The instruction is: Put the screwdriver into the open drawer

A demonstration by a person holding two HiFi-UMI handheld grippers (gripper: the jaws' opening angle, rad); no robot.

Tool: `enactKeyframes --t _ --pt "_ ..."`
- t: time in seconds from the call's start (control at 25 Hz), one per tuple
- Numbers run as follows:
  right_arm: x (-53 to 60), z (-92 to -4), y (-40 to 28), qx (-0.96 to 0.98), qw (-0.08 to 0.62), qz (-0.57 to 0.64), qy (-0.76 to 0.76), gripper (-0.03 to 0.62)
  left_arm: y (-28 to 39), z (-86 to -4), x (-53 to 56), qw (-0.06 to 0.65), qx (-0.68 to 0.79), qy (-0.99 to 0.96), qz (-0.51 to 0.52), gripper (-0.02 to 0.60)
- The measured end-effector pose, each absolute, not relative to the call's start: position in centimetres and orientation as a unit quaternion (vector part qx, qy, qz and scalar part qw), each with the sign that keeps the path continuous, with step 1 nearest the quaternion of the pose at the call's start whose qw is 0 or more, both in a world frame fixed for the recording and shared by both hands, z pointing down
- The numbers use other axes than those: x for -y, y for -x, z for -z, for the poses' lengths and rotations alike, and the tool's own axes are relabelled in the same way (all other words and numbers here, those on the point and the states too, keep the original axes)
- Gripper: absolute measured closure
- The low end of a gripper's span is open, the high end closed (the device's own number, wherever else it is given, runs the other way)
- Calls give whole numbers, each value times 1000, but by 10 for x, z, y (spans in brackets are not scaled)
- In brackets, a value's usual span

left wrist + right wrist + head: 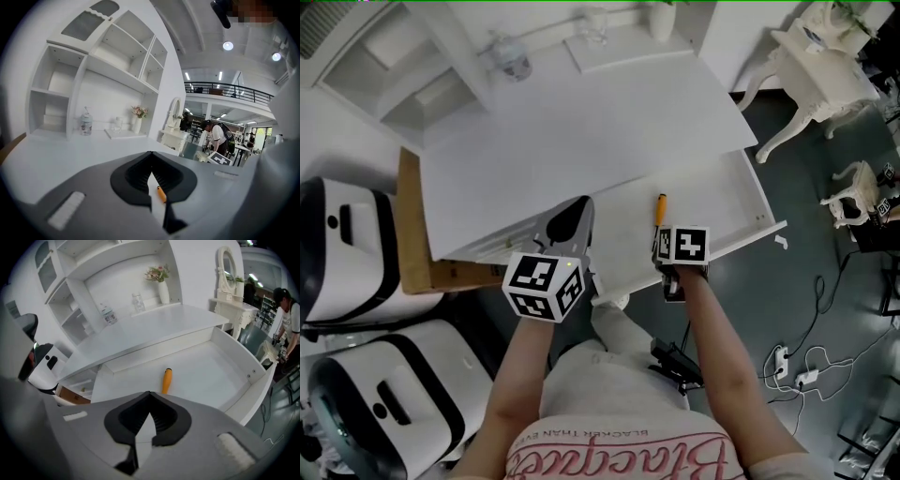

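The screwdriver [660,208], with an orange handle, lies inside the open white drawer [752,199] under the desk top [581,131]. In the right gripper view the screwdriver [166,380] rests on the drawer floor [211,376], just beyond my right gripper [149,393]. That gripper is shut with nothing between its jaws and hangs above the drawer's front, under its marker cube [682,245]. My left gripper [585,202] is also shut and empty, held over the drawer's left part. In the left gripper view the orange handle [161,193] shows below the closed tips [151,153].
White shelving with a small bottle [511,61] and a vase [163,291] stands behind the desk. Two white padded seats [347,248] sit at the left beside a wooden panel [411,225]. An ornate white table [806,66] and floor cables [797,370] are at the right.
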State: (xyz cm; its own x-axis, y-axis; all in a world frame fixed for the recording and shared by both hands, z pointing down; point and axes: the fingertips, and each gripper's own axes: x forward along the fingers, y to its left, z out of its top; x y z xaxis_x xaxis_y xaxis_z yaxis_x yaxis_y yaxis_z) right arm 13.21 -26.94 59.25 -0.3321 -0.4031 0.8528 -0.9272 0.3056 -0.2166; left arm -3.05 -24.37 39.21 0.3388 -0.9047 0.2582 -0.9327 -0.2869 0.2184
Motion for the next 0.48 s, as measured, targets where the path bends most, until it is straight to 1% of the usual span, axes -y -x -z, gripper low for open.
enactKeyframes --t 0.28,0.48 --pt "245 -553 -136 777 355 -289 -432 592 27 -385 206 157 606 -779 -15 571" --pt "228 -516 -131 822 324 -229 -408 592 25 -374 181 134 621 -772 -13 571"
